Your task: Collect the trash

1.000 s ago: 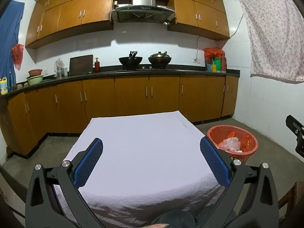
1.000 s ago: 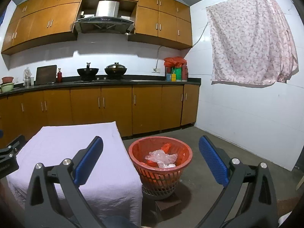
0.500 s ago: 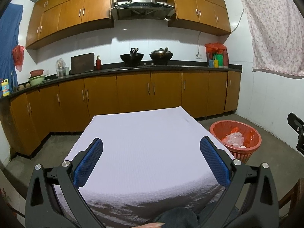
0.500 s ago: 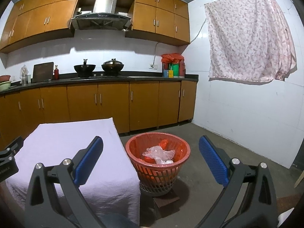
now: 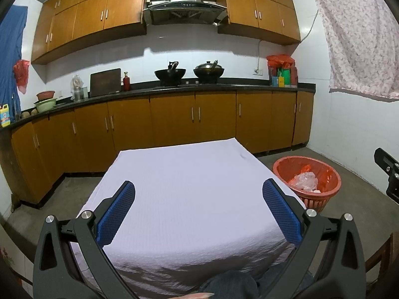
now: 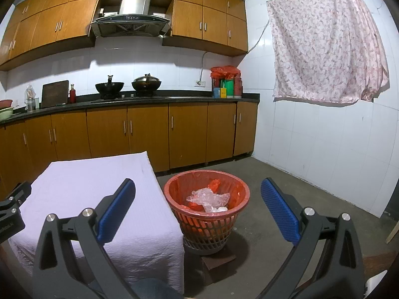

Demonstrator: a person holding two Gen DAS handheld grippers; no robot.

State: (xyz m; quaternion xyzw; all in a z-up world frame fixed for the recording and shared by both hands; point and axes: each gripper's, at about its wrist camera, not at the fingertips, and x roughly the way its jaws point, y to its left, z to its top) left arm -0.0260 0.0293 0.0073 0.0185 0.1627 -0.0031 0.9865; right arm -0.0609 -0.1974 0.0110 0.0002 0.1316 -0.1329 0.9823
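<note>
Looks basically done: crumpled plastic sitting in red basket off tabletop right edge, both left gripper and right gripper hanging wide open, carrying nothing.

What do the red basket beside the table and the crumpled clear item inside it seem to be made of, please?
The red basket looks like moulded plastic: its wall is an open lattice with a smooth rim, and a thin red liner seems to sit inside. The crumpled clear item appears to be thin, glossy plastic film, translucent and creased.
</note>
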